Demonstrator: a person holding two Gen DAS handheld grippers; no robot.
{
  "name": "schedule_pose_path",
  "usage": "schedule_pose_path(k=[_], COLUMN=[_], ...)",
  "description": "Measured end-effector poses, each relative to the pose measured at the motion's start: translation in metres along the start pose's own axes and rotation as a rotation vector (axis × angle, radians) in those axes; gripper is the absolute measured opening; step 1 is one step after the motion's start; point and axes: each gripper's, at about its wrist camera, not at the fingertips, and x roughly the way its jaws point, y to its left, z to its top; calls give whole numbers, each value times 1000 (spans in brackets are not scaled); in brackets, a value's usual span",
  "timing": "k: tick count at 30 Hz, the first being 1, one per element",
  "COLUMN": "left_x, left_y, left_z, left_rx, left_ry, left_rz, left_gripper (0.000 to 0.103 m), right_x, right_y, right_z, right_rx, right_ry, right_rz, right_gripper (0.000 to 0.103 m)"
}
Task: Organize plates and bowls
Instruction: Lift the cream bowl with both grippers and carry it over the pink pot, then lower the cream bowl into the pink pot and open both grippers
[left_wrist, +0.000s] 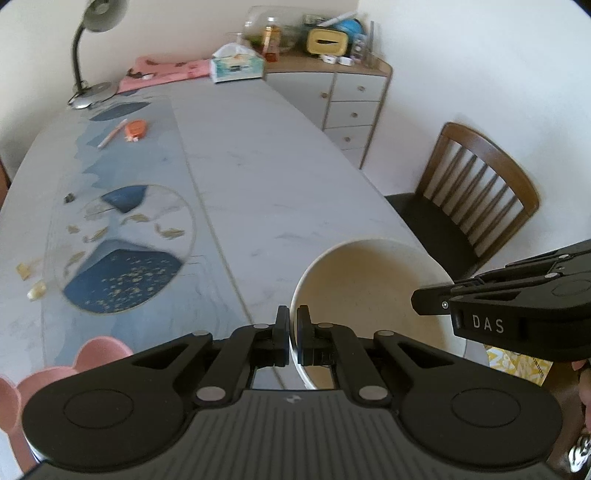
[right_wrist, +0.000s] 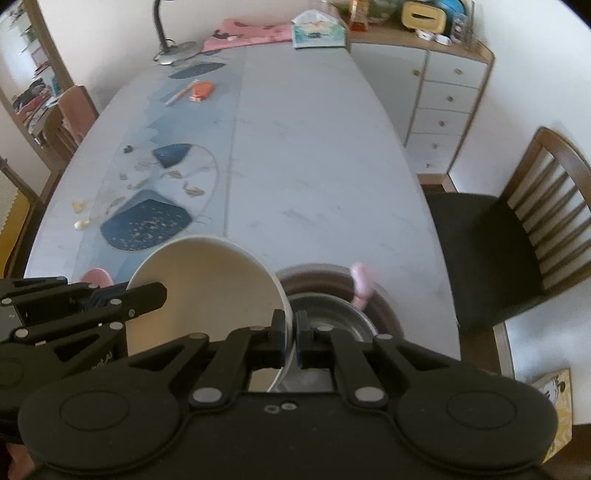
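Left gripper (left_wrist: 292, 334) and right gripper (right_wrist: 291, 341) both pinched on opposite rims of the cream bowl (left_wrist: 369, 288), carried above the table (left_wrist: 258, 177); steel bowl in brown dish (right_wrist: 328, 314) at four o'clock, pink dish (left_wrist: 99, 350) at nine, unstacked.

My right gripper (right_wrist: 291, 339) hides the metal bowl's (right_wrist: 332, 314) near rim. Pink thing (right_wrist: 360, 284) on it is too blurred to ID. Pink plate (left_wrist: 14, 398) is cut by the frame edge, mostly under my left gripper (left_wrist: 293, 332).
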Motion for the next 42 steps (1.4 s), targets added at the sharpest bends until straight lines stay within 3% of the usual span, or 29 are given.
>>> schedule_pose_path(k=[9,18,26,42], left_x=[31,48,58,65], left_y=[-43,-65,-65,-57], left_z=[-11,-24,-28,-24], left_rx=[69,107,85,35], left_ry=[6,11,34,76], left_rz=[31,98,125,114], left_gripper=[2,3,4,4], right_x=[17,34,43,47], right_y=[-36,-47,-46,-50], right_z=[-21,-29,-30,-26], right_rx=[-44,-127,-199,-178], right_ry=[31,58,64,74], right_rz=[-3,32,50,78], right_gripper=[6,7,9,11])
